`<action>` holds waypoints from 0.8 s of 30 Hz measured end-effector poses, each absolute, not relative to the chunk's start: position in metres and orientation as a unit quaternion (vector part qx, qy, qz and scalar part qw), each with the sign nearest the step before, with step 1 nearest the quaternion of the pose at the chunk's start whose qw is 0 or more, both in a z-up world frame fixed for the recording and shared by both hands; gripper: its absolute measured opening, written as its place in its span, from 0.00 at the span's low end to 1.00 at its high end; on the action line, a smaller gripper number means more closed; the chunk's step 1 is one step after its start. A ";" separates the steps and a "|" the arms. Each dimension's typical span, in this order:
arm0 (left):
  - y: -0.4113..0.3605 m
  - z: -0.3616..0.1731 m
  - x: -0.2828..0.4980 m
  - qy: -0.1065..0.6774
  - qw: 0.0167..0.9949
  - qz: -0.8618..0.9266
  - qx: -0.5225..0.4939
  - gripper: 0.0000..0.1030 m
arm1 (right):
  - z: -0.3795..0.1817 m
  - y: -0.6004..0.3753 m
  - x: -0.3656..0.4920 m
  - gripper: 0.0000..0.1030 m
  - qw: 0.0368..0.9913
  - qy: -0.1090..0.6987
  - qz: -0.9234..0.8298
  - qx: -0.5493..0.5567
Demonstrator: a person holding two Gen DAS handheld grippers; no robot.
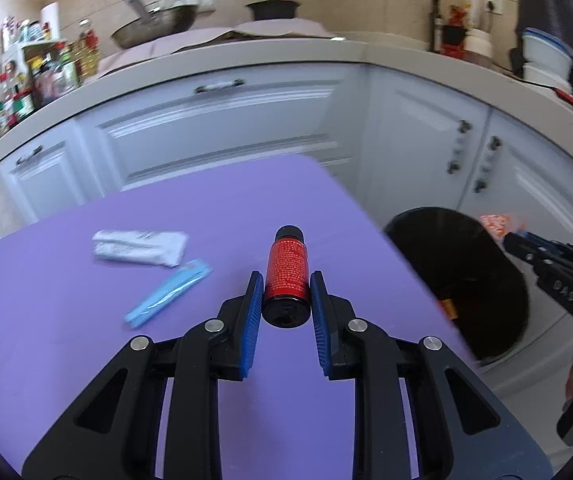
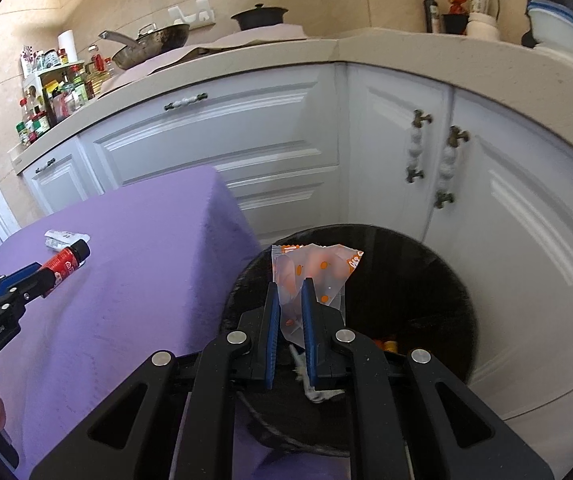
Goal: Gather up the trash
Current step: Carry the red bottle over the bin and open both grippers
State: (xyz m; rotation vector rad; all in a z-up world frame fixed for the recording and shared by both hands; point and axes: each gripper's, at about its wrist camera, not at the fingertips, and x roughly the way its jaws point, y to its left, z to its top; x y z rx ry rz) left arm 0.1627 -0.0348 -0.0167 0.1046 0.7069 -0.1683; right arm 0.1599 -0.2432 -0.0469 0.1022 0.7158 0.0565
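My left gripper (image 1: 286, 280) is shut on a small red bottle with a black cap (image 1: 287, 272), held above the purple table (image 1: 86, 360). It also shows at the left of the right wrist view (image 2: 42, 274) with the bottle (image 2: 66, 262). My right gripper (image 2: 290, 288) is shut on an orange-and-white plastic wrapper (image 2: 314, 268), held over the open black trash bin (image 2: 426, 280). In the left wrist view the right gripper (image 1: 516, 240) and wrapper (image 1: 496, 226) are over the bin (image 1: 458, 280). A white crumpled packet (image 1: 140, 248) and a blue wrapper (image 1: 166, 294) lie on the table.
White cabinets (image 2: 246, 136) and a countertop (image 2: 366, 52) stand behind the table and bin. The counter holds a pan (image 2: 150, 42), a black pot (image 2: 260, 16) and spice bottles (image 2: 54, 92). Some trash lies in the bin's bottom (image 2: 388, 346).
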 end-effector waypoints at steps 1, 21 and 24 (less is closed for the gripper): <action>-0.043 -0.015 0.162 0.342 0.934 -0.088 0.052 0.23 | -0.046 -0.247 0.158 0.12 0.936 0.349 0.022 0.049; -0.156 -0.026 0.185 0.328 0.930 -0.141 0.088 0.23 | -0.042 -0.297 0.154 0.12 0.941 0.335 -0.030 0.045; -0.163 -0.030 0.190 0.331 0.929 -0.133 0.095 0.23 | -0.044 -0.303 0.156 0.12 0.942 0.331 -0.037 0.046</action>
